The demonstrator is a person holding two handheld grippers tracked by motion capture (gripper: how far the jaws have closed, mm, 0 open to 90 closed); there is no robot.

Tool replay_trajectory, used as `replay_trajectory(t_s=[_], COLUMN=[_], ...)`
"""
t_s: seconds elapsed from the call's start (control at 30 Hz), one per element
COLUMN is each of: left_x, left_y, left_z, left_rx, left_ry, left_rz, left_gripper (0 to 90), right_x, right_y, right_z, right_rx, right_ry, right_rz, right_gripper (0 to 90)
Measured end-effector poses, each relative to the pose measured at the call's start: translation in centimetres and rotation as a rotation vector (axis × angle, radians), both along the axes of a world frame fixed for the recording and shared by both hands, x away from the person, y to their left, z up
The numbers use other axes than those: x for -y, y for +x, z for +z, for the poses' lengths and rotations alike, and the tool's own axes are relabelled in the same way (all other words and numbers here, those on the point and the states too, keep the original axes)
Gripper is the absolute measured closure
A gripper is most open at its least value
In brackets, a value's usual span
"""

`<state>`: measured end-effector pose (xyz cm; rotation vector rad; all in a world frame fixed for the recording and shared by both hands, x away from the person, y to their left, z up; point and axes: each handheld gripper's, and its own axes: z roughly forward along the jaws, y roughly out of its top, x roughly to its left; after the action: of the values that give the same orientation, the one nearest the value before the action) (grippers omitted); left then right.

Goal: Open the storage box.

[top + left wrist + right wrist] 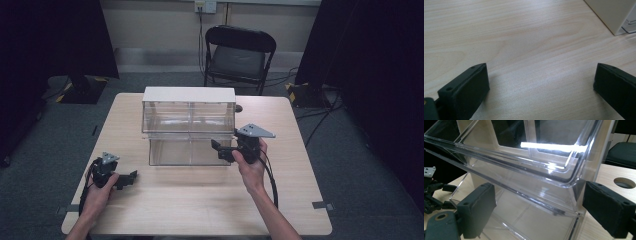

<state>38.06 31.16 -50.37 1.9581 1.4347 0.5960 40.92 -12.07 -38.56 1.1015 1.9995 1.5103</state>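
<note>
High view: my right gripper [220, 150], jaws apart, straddles the clear bin's [189, 125] right front corner; left gripper [129, 179], jaws apart, rests left of it.

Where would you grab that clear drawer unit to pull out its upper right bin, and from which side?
Probably by the upper bin's front lip, at its right corner, coming from the front of the clear drawer unit. That lip juts forward and tilts out, giving an edge the jaws can straddle. The right gripper is open around that corner; the left gripper sits open over the table.
</note>
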Motion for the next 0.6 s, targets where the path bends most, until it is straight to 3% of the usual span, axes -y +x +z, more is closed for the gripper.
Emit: replay_trajectory(t_s=[0.33,0.6], left_x=[0.00,0.00], left_y=[0.00,0.00], left_z=[0.00,0.00], left_rx=[0.000,0.000], left_ry=[0.000,0.000], left_rz=[0.000,0.000], left_gripper=[0.0,0.0], right_x=[0.03,0.10], right_y=[-0.08,-0.43], right_z=[0.10,0.49], right_rx=[-0.003,0.021], right_ry=[-0.010,-0.037], right_rz=[0.002,0.001], right_gripper=[11.3,14.0])
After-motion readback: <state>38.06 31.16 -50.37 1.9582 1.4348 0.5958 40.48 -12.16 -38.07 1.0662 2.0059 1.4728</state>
